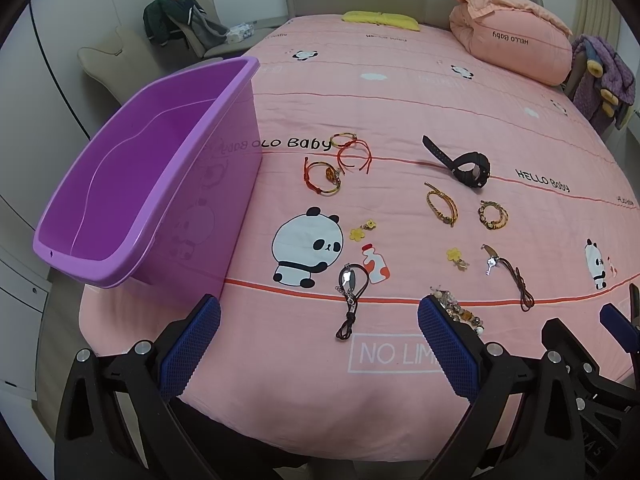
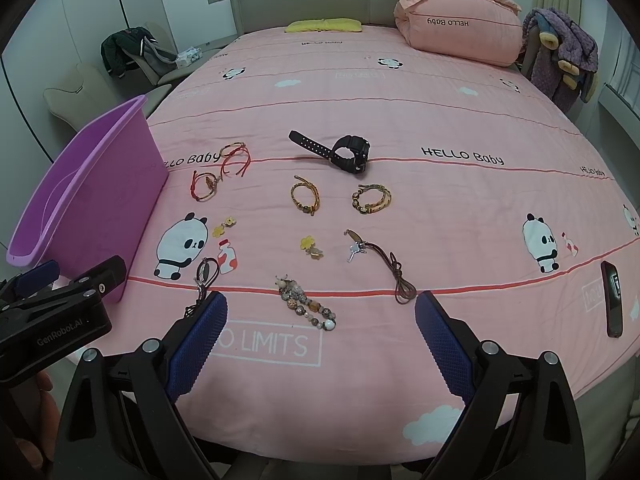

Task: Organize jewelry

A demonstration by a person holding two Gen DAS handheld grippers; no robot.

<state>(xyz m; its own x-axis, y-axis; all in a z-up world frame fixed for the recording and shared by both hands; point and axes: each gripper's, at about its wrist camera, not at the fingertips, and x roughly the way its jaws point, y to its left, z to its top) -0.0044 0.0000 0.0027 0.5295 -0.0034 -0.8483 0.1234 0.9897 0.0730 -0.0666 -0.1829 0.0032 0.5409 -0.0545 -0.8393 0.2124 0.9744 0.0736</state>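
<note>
Several pieces of jewelry lie on the pink bed: a black watch (image 1: 466, 166) (image 2: 344, 151), red cord bracelets (image 1: 336, 160) (image 2: 224, 166), two braided bracelets (image 2: 306, 196) (image 2: 370, 199), yellow flower charms (image 2: 308, 245), a brown cord necklace (image 2: 384, 260), a dark cord pendant (image 1: 350, 288) and a beaded bracelet (image 2: 306, 304). An empty purple bin (image 1: 132, 188) (image 2: 80, 200) stands at the left. My left gripper (image 1: 320, 340) is open above the near edge of the bed. My right gripper (image 2: 320, 344) is open just short of the beaded bracelet.
A black phone (image 2: 612, 298) lies at the bed's right edge. A folded pink quilt (image 2: 456, 24) and yellow pillow (image 2: 324, 25) sit at the head. A chair with a jacket (image 1: 176, 16) stands left of the bed.
</note>
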